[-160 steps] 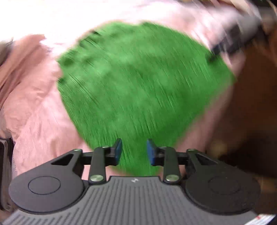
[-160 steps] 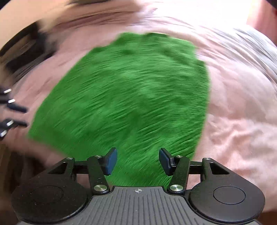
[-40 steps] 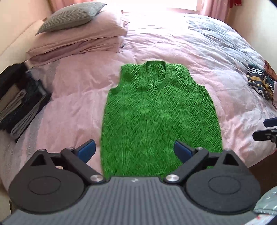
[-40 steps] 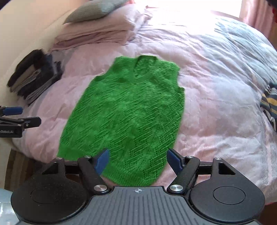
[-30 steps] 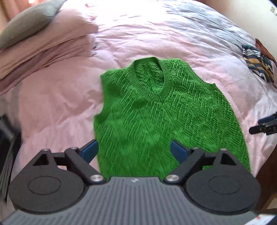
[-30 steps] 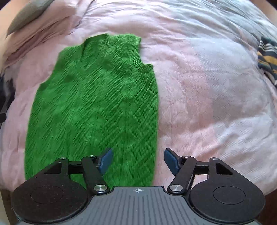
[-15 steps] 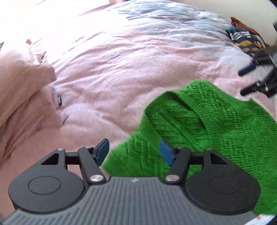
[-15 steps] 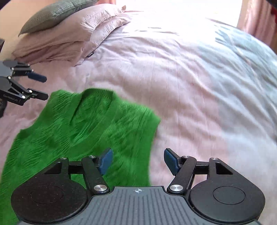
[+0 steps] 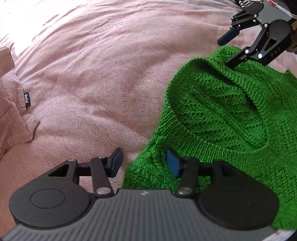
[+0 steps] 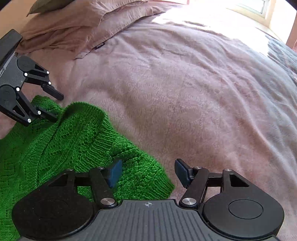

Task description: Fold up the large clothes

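Note:
A green knitted vest [image 9: 219,111] lies flat on the pink duvet [image 9: 96,61], neckline up. My left gripper [image 9: 144,164] is open and low over the vest's left shoulder; one pad rests over the knit, the other over the duvet. My right gripper [image 10: 148,173] is open at the other shoulder of the vest [image 10: 74,140], whose corner lies between the pads. Each gripper shows in the other's view: the right gripper [image 9: 227,52] at the far shoulder, the left gripper [image 10: 56,107] at the left, both open.
Pink pillows [image 10: 74,27] are stacked at the head of the bed, and a pillowcase corner with a label [image 9: 11,103] lies close to my left gripper. Striped clothes [image 9: 245,2] sit at the far edge. Bare duvet stretches beyond the vest.
Both grippers moved from the hem end up to the vest's shoulders and dropped closer to the knit. They stay open, the left narrower than a second ago.

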### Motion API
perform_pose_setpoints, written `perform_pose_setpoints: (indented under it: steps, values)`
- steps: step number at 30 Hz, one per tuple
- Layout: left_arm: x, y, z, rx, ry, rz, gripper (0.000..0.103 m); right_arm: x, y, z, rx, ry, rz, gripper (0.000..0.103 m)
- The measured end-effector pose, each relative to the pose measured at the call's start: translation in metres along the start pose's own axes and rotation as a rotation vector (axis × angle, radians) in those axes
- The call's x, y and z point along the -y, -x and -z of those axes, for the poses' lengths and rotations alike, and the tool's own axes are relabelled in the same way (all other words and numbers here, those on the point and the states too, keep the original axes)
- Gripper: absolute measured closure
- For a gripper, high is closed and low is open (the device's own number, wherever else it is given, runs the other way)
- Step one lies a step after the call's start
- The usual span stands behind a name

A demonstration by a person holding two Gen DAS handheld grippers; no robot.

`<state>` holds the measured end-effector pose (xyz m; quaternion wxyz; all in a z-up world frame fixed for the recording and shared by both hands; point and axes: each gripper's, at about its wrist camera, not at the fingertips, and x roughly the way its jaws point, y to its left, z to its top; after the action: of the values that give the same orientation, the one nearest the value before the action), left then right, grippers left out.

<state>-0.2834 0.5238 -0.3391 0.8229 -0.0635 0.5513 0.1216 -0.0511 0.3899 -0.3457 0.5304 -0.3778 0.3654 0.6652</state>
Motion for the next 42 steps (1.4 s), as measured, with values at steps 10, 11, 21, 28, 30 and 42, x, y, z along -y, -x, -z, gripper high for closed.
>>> perform_pose_setpoints:
  steps: [10, 11, 21, 28, 30, 42]
  values:
    - [0.038, 0.077, 0.023, 0.209, 0.020, -0.119, 0.095, -0.023, 0.089, 0.028, 0.287, 0.036, 0.011, 0.092]
    - [0.046, 0.096, 0.031, 0.251, 0.042, -0.140, 0.095, -0.031, 0.108, 0.036, 0.335, 0.058, 0.026, 0.092]
    - [0.242, 0.221, 0.160, 0.331, 0.241, -0.187, 0.094, -0.170, 0.238, 0.219, 0.403, 0.419, 0.088, 0.092]
    - [0.320, 0.200, 0.246, 0.235, 0.690, -0.068, 0.080, -0.198, 0.214, 0.317, 0.056, 0.047, -0.076, 0.070]
    - [0.316, 0.201, 0.257, 0.311, 0.821, -0.060, 0.069, -0.182, 0.212, 0.320, 0.100, -0.191, -0.151, 0.059]
    - [0.253, 0.141, 0.304, 0.625, 1.323, 0.150, 0.055, -0.123, 0.133, 0.321, 0.343, -0.997, -0.487, 0.059]
